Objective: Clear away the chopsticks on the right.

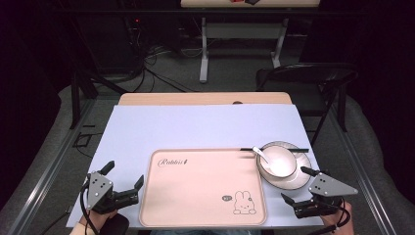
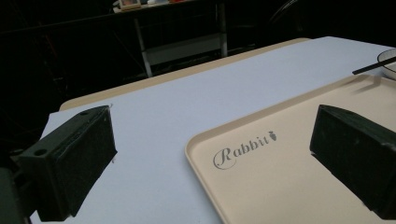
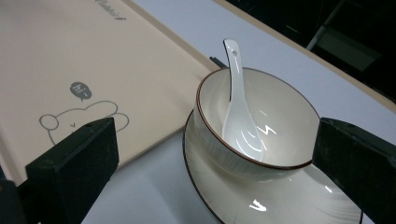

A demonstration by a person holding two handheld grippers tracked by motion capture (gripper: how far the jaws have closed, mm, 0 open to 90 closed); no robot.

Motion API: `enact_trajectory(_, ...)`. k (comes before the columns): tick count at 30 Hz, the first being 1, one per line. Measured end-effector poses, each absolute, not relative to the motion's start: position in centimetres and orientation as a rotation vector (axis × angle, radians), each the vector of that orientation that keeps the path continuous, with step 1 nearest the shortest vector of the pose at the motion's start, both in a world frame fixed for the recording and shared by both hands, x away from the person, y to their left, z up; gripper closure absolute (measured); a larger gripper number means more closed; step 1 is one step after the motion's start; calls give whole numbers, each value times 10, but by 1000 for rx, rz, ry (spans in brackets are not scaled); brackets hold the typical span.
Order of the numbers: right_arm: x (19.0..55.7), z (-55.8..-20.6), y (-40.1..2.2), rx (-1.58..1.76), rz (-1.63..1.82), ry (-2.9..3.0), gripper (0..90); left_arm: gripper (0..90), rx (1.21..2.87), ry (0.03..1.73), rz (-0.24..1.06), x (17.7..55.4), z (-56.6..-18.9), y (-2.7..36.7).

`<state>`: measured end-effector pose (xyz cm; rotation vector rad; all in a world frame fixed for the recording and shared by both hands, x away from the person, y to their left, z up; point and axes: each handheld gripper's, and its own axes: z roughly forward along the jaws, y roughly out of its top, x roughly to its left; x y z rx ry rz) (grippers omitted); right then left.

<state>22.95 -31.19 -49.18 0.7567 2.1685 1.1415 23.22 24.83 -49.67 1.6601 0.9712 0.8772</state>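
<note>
Both jaws of each hand-held gripper, left (image 1: 125, 178) and right (image 1: 299, 185), stand wide apart, holding nothing

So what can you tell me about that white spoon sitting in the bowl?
The spoon is a glossy white soup spoon, ceramic by the look of it, with a short flat handle pierced by a small hole near its tip. Its scoop rests on the bottom of the cream bowl, and the handle leans up against the brown-edged rim, poking out above it toward the tray. Nothing else touches it; neither gripper holds it.
</note>
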Motion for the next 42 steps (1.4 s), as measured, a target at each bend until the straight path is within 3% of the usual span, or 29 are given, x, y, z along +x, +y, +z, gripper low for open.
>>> enact_trajectory(14,241,-479,-320,817,1011,2303,13,0,1658,981,882,230,-497,250)
enact_trajectory(35,316,-429,-347,743,804,2534,0,0,1663,990,880,231,-497,250)
enact_trajectory(37,332,-421,-353,704,806,2587,57,0,1658,990,878,231,-497,250)
enact_trajectory(42,357,-423,-355,672,692,2671,51,0,1664,988,878,231,-497,250)
